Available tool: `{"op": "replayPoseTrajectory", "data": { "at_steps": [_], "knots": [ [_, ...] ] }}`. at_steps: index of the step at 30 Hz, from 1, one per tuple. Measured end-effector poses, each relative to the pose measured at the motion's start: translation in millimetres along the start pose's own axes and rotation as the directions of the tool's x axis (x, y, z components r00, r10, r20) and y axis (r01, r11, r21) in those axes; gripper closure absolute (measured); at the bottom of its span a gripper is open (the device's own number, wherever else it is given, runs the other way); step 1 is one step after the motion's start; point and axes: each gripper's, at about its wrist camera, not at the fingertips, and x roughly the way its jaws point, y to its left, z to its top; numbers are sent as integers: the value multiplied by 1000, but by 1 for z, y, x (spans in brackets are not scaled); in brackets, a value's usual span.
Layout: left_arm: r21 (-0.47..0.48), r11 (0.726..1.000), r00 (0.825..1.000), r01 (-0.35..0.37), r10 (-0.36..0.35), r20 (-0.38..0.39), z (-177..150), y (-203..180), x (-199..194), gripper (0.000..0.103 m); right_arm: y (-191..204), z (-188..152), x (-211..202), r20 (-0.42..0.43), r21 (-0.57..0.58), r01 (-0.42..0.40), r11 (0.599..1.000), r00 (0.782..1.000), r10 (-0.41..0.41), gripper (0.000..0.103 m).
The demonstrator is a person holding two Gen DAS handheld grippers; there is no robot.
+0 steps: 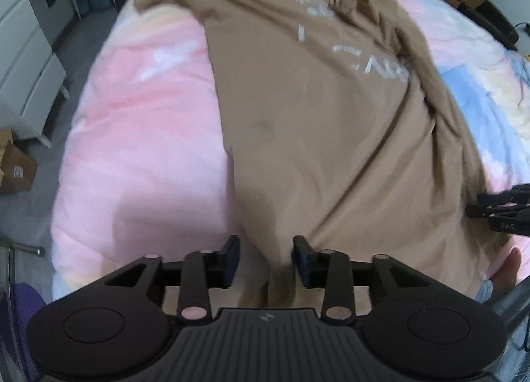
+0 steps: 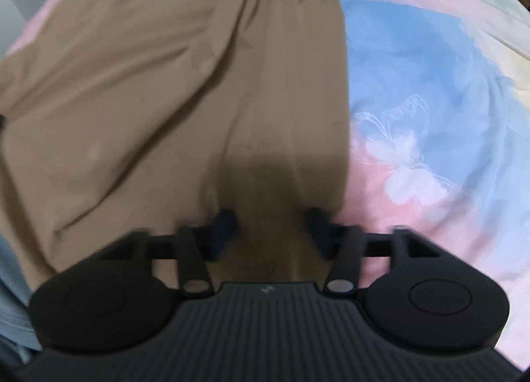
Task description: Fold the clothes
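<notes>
Tan cotton T-shirt (image 1: 318,123) with pale lettering lies spread lengthwise on a pink-and-blue quilt (image 1: 145,123) covering the bed. The left gripper (image 1: 265,261) stands wide apart at the shirt's near hem, fabric between its fingers (not pinched). The right gripper (image 2: 270,233) is likewise spread wide over the hem's other corner, beside the quilt's butterfly print (image 2: 407,156).
</notes>
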Motion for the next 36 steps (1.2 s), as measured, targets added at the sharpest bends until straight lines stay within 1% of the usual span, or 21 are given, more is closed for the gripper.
{"op": "replayPoseTrajectory", "data": {
  "at_steps": [1,2,4,7,10,12,13,15,17,19,21,23,25,27,28,29,31,32,34,36],
  "knots": [
    [-5,1000,1000,17,-17,24,-1,-1,-6,51,1,0,-3,7,-6,5,1000,1000,-5,92],
    [-10,999,998,35,-35,48,-2,-1,-12,50,2,-1,-8,23,-7,11,1000,1000,-10,97],
    [-19,998,995,66,-64,82,4,-6,-15,50,3,-2,-22,66,-1,20,1000,998,-19,98],
    [-13,992,982,122,-118,145,11,-12,-33,49,8,-9,-60,172,-8,16,1000,985,-15,98],
    [-35,982,965,187,-177,194,24,-17,-39,47,32,-16,-98,264,-94,44,995,964,-17,98],
    [-59,970,951,237,-219,217,36,-19,-37,47,51,-15,-116,304,-135,33,990,953,9,98],
    [-78,959,942,273,-251,223,42,-20,-34,47,63,-13,-122,318,-158,28,987,948,24,98],
    [-108,935,925,339,-310,220,50,-23,-25,46,90,-9,-120,330,-212,28,977,943,44,98],
    [-127,916,912,380,-349,215,57,-30,-14,46,117,-6,-113,332,-262,34,964,942,57,98],
    [-131,904,902,407,-374,216,59,-35,-2,45,136,-2,-92,314,-293,44,955,948,53,98],
    [-132,894,893,428,-395,216,61,-39,12,45,150,-5,-68,287,-319,47,947,957,49,98],
    [-142,890,890,434,-399,219,61,-36,32,44,163,-8,-45,250,-352,56,935,967,36,96],
    [-164,882,889,443,-408,208,57,-32,49,44,161,-12,-44,241,-334,18,943,968,67,96],
    [-188,875,892,447,-419,173,56,-25,63,44,153,-15,-49,242,-299,-36,954,964,112,95],
    [-200,871,892,449,-424,155,55,-21,70,44,149,-16,-51,243,-282,-62,958,961,134,89],
    [-199,871,892,450,-426,153,56,-22,72,44,143,-19,-57,250,-266,-89,960,955,158,75],
    [-186,871,889,455,-430,160,57,-25,72,44,121,-25,-77,283,-232,-141,962,937,206,64],
    [-169,871,884,461,-434,175,57,-28,70,43,109,-28,-84,300,-210,-159,965,929,218,63],
    [-151,881,886,449,-417,203,56,-30,65,42,83,-29,-95,335,-150,-169,974,918,211,63],
    [-134,890,887,435,-399,231,54,-32,60,42,65,-23,-91,350,-71,-174,982,918,188,63]
  ]
}}
